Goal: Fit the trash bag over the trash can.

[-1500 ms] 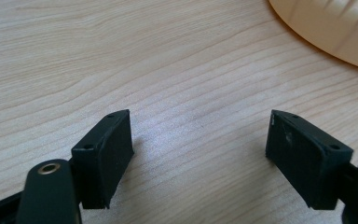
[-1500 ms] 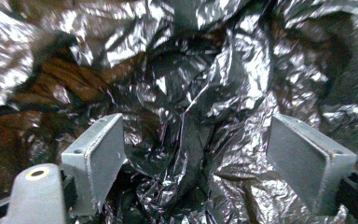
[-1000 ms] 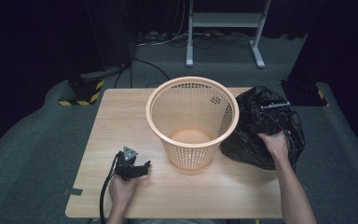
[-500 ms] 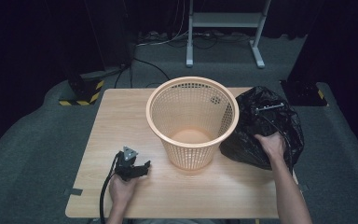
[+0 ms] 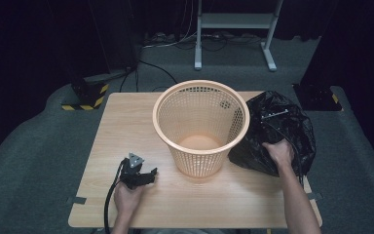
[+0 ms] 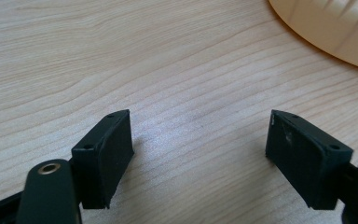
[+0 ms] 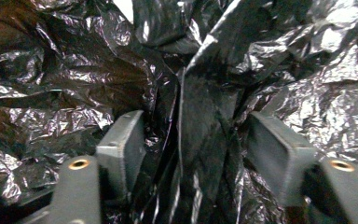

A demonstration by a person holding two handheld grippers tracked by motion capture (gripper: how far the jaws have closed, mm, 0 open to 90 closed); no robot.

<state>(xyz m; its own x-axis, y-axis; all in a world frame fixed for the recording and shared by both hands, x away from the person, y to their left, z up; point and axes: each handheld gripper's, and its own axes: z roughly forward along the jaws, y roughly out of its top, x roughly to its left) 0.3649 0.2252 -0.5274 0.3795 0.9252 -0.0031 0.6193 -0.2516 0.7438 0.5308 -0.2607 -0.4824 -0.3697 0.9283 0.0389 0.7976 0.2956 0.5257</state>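
Note:
A crumpled black plastic bag [image 5: 277,122] lies on the right side of the wooden table [image 5: 126,126], against a peach mesh basket [image 5: 197,151] that stands upright in the middle. The person's right hand [image 5: 278,152] presses into the bag's near side. In the right gripper view, my right gripper [image 7: 196,126] has just been closing, and a fold of the bag [image 7: 205,107] stands between its jaws with gaps still showing at the pads. My left gripper [image 5: 143,176] rests open on the table at front left, with only bare wood between its jaws [image 6: 200,135].
The basket's curved wall [image 6: 326,28] shows at the top right of the left gripper view. A cable [image 5: 109,204] trails from the left gripper over the table's front edge. Beyond the table are a dark floor and a metal stand [image 5: 233,22].
The right hand has sunk a little and shifted left into the bag. The left hand and its gripper have stayed where they were.

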